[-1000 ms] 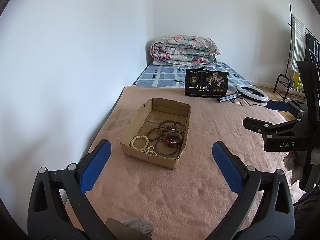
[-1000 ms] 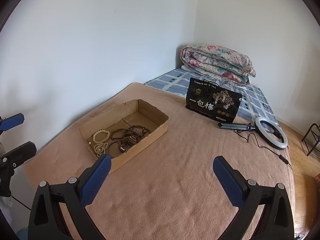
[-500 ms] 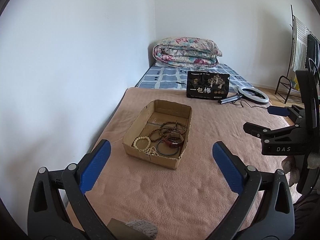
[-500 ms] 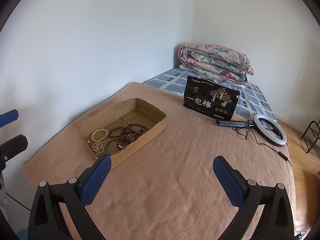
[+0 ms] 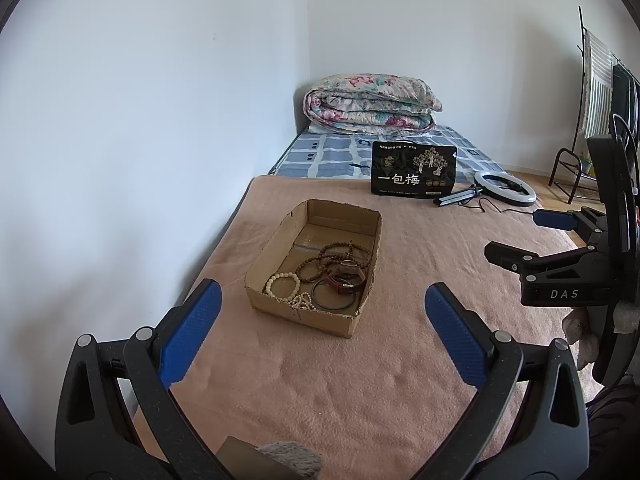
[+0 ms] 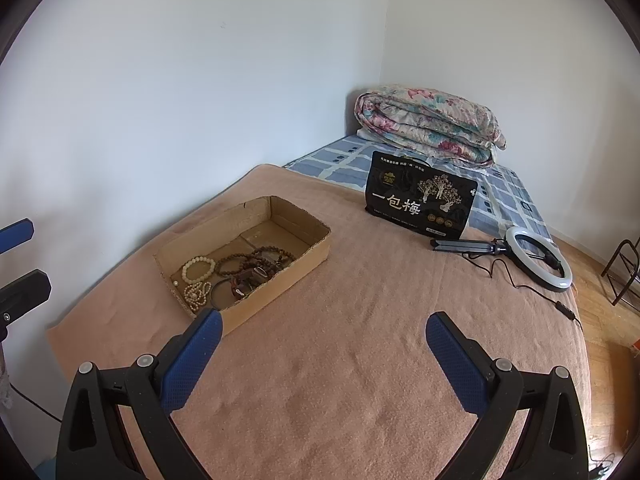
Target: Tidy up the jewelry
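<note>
Both grippers are spread wide with nothing in them: left gripper (image 5: 320,320) and right gripper (image 6: 324,344) hover over the pink blanket (image 5: 360,380). The cardboard box (image 5: 304,312) sits toward the blanket's left edge, bracelets (image 5: 320,276) piled at its near end. Black bag (image 6: 420,204) and ring light (image 6: 538,258) lie near the far edge.

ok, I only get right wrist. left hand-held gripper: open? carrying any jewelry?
Observer: Left hand-held gripper is open and empty, aimed at the shallow brown cardboard box.
Operator: Anything beyond my right edge?
Observer: A striped grey-white cloth hangs on a tall black metal rack.
Operator: My hand-held gripper from outside?
Observer: Right hand-held gripper hovers right of the box, over the pink fleece blanket.
</note>
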{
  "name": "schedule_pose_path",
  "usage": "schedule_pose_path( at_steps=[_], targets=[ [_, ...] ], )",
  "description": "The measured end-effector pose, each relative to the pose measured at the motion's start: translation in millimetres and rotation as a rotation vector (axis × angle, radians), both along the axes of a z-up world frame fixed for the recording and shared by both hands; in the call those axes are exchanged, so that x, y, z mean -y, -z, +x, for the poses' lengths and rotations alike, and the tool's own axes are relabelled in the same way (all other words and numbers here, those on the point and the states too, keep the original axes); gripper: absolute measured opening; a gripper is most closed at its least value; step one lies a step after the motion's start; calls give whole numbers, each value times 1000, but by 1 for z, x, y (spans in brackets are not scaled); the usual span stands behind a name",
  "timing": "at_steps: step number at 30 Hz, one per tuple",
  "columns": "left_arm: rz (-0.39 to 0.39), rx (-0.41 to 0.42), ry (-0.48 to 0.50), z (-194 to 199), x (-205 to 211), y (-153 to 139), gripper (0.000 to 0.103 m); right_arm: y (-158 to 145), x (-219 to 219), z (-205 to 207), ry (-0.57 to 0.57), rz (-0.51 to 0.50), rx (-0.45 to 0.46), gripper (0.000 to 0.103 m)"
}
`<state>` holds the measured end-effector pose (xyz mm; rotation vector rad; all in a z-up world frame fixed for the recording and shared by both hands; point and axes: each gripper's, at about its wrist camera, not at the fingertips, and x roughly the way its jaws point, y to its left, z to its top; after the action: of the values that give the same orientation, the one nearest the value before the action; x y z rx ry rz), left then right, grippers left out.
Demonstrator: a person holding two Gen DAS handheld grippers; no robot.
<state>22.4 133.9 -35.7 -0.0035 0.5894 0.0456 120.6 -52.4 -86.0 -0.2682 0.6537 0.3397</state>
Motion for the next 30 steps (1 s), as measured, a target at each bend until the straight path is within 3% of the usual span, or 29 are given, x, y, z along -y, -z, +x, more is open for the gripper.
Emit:
schedule_pose_path(
  at_steps=[30],
  targets=[
    [2,-8,-67,4,3,1,103,9,2,3,1,9,-17,103]
  ],
)
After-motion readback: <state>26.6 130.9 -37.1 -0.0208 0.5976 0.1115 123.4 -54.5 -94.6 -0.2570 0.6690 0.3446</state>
